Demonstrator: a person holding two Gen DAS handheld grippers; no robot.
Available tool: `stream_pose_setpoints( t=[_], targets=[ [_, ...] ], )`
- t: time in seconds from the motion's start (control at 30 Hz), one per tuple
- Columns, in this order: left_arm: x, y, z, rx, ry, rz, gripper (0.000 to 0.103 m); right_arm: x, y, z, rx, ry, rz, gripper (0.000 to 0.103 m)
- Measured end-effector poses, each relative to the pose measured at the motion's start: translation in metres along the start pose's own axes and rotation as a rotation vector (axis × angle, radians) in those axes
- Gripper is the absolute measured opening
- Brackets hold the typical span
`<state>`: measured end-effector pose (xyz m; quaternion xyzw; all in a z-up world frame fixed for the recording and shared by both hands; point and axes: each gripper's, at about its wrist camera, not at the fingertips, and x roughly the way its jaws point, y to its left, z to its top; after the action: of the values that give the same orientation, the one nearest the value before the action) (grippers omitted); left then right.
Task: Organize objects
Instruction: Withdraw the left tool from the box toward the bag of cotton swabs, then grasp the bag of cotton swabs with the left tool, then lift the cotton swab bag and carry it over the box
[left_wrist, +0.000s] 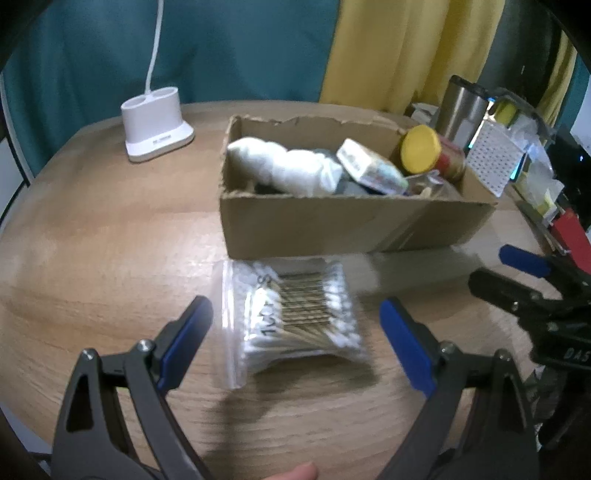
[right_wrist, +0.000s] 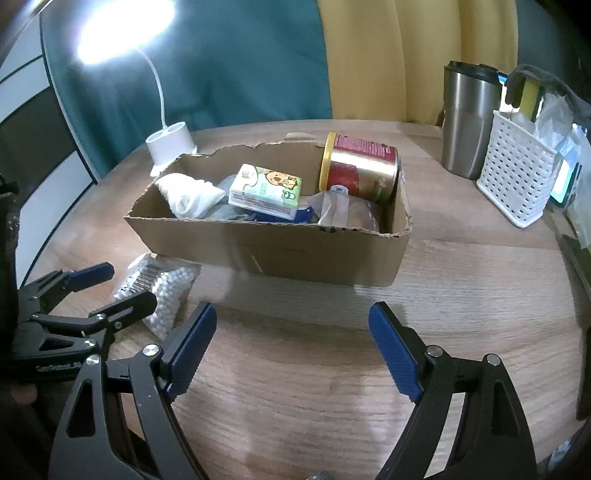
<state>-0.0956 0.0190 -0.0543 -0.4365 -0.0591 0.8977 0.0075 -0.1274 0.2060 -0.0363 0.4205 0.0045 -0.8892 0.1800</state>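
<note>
A clear zip bag of cotton swabs (left_wrist: 295, 317) lies flat on the wooden table, just in front of the cardboard box (left_wrist: 332, 225). My left gripper (left_wrist: 295, 310) hangs over it, open, one blue pad on each side of the bag and neither touching it. The right wrist view shows the same bag (right_wrist: 162, 291) under the left gripper (right_wrist: 127, 286). My right gripper (right_wrist: 291, 314) is open over bare table in front of the box (right_wrist: 280, 251), with nothing between its fingers. The box holds a white cloth (left_wrist: 280, 166), a tissue pack (right_wrist: 264, 194) and a yellow-lidded can (right_wrist: 362, 170).
A white lamp base (left_wrist: 155, 129) stands at the back left of the table. At the back right are a steel tumbler (right_wrist: 469, 125) and a white perforated basket (right_wrist: 517, 177) with clutter behind. The right gripper (left_wrist: 495, 267) shows at the right edge of the left wrist view.
</note>
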Motion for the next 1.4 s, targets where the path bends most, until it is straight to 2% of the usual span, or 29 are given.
stream_pose_setpoints(
  t=[0.3,0.67,0.93,1.03,1.13,1.4],
  targets=[
    [0.013,0.003,0.002,-0.015,0.031,-0.023,0.093,0.012,-0.001,0.003,0.000,0.022,0.004,0.087],
    [0.031,0.004,0.004,-0.011,0.077,-0.013,0.093,0.020,-0.005,0.006,0.006,0.036,0.010,0.087],
    [0.033,0.002,0.003,0.005,0.080,-0.006,0.092,0.024,-0.007,0.007,0.009,0.041,0.013,0.087],
    [0.031,0.001,0.002,0.011,0.078,-0.014,0.083,0.024,-0.008,0.007,0.013,0.038,0.013,0.087],
    [0.029,-0.001,0.001,0.018,0.080,-0.029,0.070,0.022,-0.007,0.007,0.011,0.034,0.014,0.087],
    [0.011,-0.006,0.003,0.027,0.039,-0.039,0.069,0.010,-0.008,0.009,0.006,0.008,0.014,0.087]
  ],
)
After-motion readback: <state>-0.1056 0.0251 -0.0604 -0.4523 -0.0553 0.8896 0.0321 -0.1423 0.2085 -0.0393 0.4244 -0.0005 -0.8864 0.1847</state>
